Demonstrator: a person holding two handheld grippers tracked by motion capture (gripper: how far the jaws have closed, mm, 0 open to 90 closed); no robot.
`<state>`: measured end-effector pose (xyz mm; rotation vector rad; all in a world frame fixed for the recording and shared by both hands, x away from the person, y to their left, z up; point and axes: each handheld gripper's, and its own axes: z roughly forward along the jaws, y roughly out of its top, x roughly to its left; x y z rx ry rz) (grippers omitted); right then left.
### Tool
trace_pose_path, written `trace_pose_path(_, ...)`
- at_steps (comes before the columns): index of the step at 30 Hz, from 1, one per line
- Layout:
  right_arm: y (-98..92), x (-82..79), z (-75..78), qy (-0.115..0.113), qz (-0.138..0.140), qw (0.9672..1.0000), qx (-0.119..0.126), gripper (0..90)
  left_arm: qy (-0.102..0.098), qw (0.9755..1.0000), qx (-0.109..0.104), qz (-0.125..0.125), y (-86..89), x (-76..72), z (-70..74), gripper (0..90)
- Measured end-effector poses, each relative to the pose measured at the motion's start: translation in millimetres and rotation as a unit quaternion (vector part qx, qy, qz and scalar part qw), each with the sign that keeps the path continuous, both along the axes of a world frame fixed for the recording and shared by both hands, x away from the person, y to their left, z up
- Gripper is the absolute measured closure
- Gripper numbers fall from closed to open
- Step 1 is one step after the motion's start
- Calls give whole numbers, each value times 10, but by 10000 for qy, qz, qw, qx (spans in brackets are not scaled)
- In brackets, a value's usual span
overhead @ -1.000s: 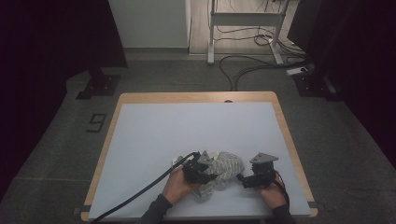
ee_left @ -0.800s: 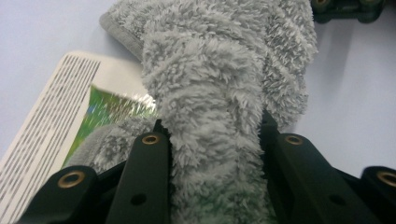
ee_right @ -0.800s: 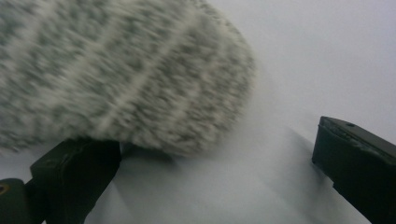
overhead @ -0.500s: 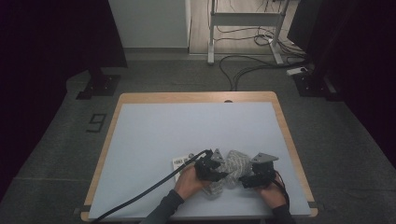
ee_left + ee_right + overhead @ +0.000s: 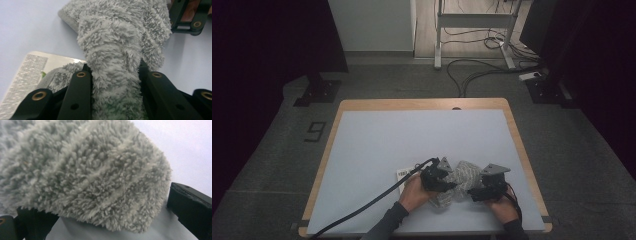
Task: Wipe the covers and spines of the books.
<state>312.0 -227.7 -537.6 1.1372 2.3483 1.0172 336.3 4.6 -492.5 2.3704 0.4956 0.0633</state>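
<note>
A: The fluffy grey cloth (image 5: 462,176) lies bunched at the near right of the worktop (image 5: 377,145), between the two hands. The left hand-held gripper (image 5: 443,181) pinches a thick roll of it; in the left gripper view the pile (image 5: 117,62) bulges between both jaws.

B: And the right hand-held gripper (image 5: 477,192)?

A: Its jaws stand apart on either side of a fold (image 5: 87,177) in the right gripper view, but whether they press on it I can't tell.

B: What could go wrong?

A: I judge the roll could slip. The pile is deep and springy, so the left jaws may hold mostly fluff, and a pull would drag it free. If the right side isn't truly clamped, the cloth would swing toward the left hand and bunch further instead of spreading. The label card (image 5: 403,174) just left of the cloth seems attached to it, and it could catch under a fold.

B: Count everything.

A: One cloth, one label card, two hand-held grippers, one worktop. Far beyond, on the floor, a tangle of cables (image 5: 482,70) and one desk frame (image 5: 472,20).
</note>
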Motion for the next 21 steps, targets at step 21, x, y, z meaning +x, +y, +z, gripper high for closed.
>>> trace_pose_path(21, 1, -1, 1, 2, -8, 10000, 0, 10, -270, 9993, -166, 173, 265, 65, 456, 684)
